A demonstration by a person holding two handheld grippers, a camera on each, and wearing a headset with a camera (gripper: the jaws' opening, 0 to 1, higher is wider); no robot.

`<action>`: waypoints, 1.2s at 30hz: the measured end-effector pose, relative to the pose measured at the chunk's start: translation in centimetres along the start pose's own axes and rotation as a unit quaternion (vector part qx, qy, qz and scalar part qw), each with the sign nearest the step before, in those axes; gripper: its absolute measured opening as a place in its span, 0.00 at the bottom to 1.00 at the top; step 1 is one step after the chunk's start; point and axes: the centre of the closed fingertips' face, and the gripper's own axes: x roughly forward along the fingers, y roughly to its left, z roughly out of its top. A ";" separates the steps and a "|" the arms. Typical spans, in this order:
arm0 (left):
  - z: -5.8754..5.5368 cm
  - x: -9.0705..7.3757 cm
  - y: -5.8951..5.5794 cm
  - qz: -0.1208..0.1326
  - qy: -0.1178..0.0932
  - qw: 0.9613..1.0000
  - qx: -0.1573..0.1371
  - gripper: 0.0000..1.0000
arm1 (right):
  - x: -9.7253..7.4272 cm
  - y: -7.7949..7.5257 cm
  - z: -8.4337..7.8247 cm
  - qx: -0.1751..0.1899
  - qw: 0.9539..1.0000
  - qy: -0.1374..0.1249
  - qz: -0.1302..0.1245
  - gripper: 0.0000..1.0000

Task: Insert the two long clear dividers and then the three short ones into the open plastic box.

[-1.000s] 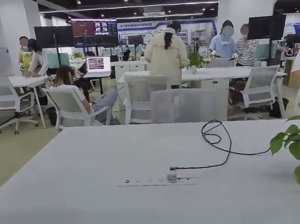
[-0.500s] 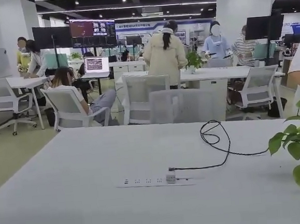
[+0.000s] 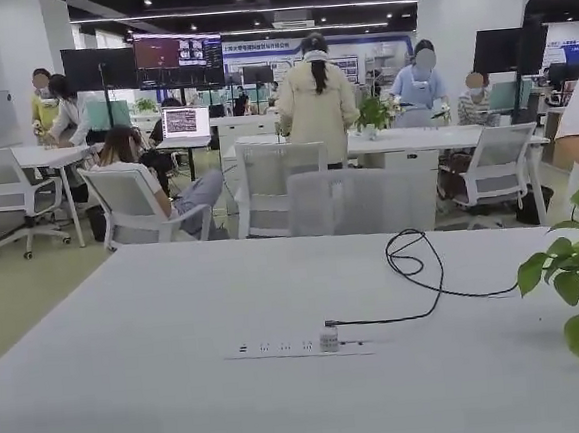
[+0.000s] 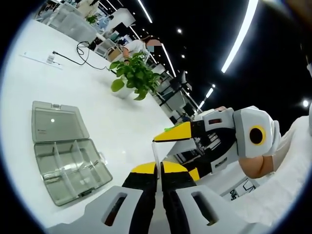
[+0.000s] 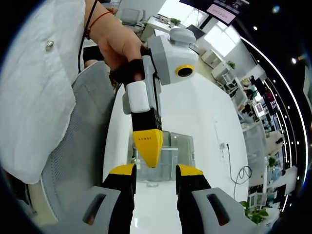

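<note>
My left hand-held gripper (image 4: 157, 168) is closed on a thin clear divider (image 4: 154, 153), seen edge-on, and my right hand-held gripper (image 5: 156, 169) is spread open just beside it. The open plastic box (image 4: 68, 163) lies on the surface (image 4: 122, 126) near the edge closest to me, with dividers inside.

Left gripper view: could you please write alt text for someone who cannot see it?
The left gripper, jaws shut, pinches a thin clear divider while the right gripper reaches toward its top from the right. An open plastic box lies on the white table at left, a potted plant beyond.
</note>
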 end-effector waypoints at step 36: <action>-2.3 -1.7 -2.0 -0.065 0.048 0.934 0.349 0.00 | -3.1 0.6 1.8 0.123 0.973 -0.111 0.158 0.18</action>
